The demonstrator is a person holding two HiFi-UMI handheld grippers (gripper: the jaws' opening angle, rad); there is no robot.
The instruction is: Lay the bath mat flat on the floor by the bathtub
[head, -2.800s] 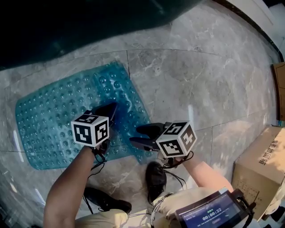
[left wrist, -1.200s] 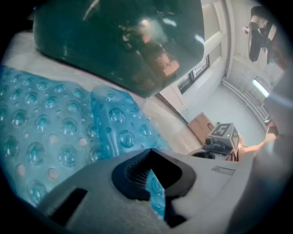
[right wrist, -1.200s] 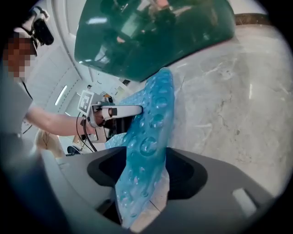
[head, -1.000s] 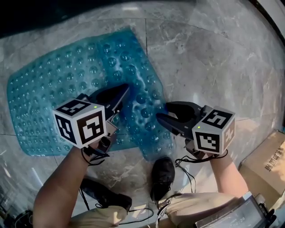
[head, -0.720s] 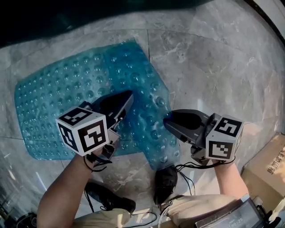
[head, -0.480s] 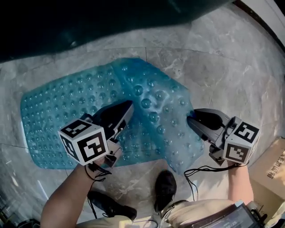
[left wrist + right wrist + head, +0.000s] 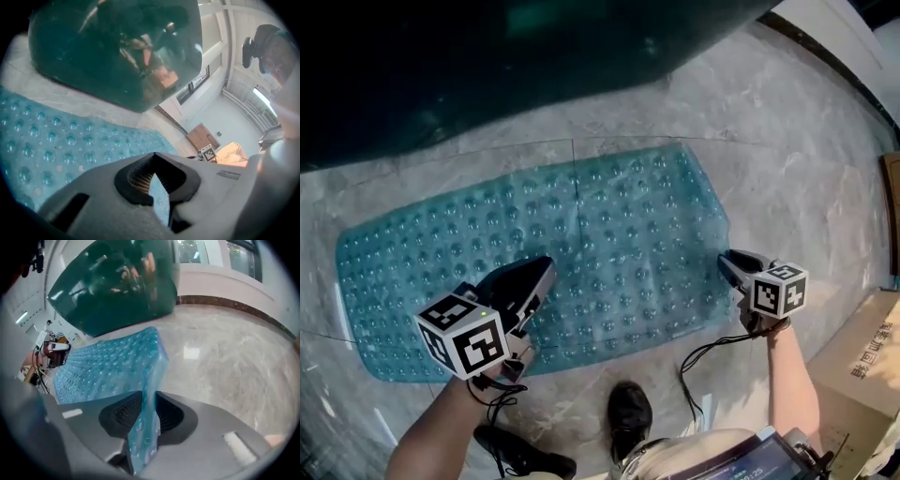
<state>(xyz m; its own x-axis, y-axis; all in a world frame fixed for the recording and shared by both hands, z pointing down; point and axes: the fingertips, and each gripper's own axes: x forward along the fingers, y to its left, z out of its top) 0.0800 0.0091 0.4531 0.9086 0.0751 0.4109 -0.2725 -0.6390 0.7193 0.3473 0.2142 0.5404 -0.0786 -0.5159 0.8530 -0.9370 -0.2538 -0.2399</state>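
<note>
The blue bubbled bath mat (image 7: 581, 253) is lying spread across the marble floor (image 7: 787, 169), with the dark green bathtub (image 7: 487, 66) sitting along its 12 o'clock side. The right gripper (image 7: 725, 260) is gripping the mat at its 3 o'clock edge. Its jaws are pinching that edge, which is rising upright between the pads, and they have just been opening a little. The left gripper (image 7: 545, 267) is hanging over the mat toward its 7 o'clock corner, jaws pressed together at the tips. A cardboard box (image 7: 862, 347) is sitting at 4 o'clock of the mat, well apart from it. The person's black shoe (image 7: 628, 417) is standing at 6 o'clock, near the mat's edge.
</note>
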